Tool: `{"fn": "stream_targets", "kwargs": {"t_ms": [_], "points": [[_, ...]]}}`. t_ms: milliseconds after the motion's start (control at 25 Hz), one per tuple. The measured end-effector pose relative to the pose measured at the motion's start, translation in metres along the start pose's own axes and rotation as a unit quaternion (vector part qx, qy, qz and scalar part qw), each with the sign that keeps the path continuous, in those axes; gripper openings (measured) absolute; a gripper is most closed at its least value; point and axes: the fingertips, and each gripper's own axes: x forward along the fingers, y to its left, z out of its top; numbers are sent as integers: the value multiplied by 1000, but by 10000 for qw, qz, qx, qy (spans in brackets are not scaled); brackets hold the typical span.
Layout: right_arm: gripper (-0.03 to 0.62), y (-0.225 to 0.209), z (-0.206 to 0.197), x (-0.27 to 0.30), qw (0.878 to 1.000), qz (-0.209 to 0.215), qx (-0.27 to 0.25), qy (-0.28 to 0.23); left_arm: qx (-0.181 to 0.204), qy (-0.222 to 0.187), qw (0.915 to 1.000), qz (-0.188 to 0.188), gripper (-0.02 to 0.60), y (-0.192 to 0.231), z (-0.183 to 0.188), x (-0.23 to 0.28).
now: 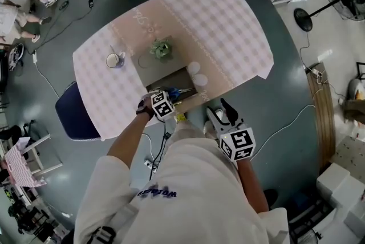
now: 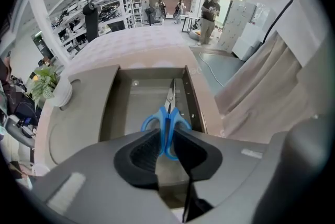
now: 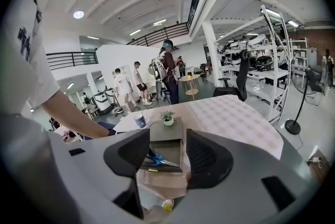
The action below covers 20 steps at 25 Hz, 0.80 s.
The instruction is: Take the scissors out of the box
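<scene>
A shallow grey box [image 1: 169, 78] lies open on the checked tablecloth near the table's front edge. Inside it are scissors [image 1: 180, 90] with blue handles [image 2: 166, 119]; their blades point toward the box's far end. My left gripper [image 1: 165, 101] points steeply down into the box, its pads shut on the blue handles. I cannot tell whether the scissors rest on the box floor. My right gripper [image 1: 223, 114] hangs off the table's front edge, to the right of the box. Its jaws are open and empty, and between them I see the box [image 3: 166, 145] and scissors [image 3: 157, 160] farther off.
The box's grey lid [image 1: 149, 60] lies behind it with a small potted plant [image 1: 162, 48] on it. A blue-and-white cup [image 1: 114, 60] stands to the left and two white round things [image 1: 197, 72] to the right. A blue chair [image 1: 76, 113] stands at the table's left. Cables run over the floor.
</scene>
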Motion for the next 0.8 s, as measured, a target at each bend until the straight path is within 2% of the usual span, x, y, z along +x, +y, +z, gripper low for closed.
{"fn": "stream_targets", "kwargs": {"t_ms": [360, 440, 560, 800], "points": [[221, 1, 3, 2, 9999, 122, -60, -54, -232, -294, 9991, 219, 80, -2, 7, -26], [221, 1, 4, 3, 9998, 167, -75, -68, -437, -398, 9978, 290, 80, -1, 8, -35], [221, -1, 5, 3, 9998, 180, -70, -103, -892, -665, 9928, 446, 80, 1, 13, -51], [221, -12, 14, 2, 9997, 79, 2, -249, -1388, -1179, 9797, 837, 80, 7, 33, -85]]}}
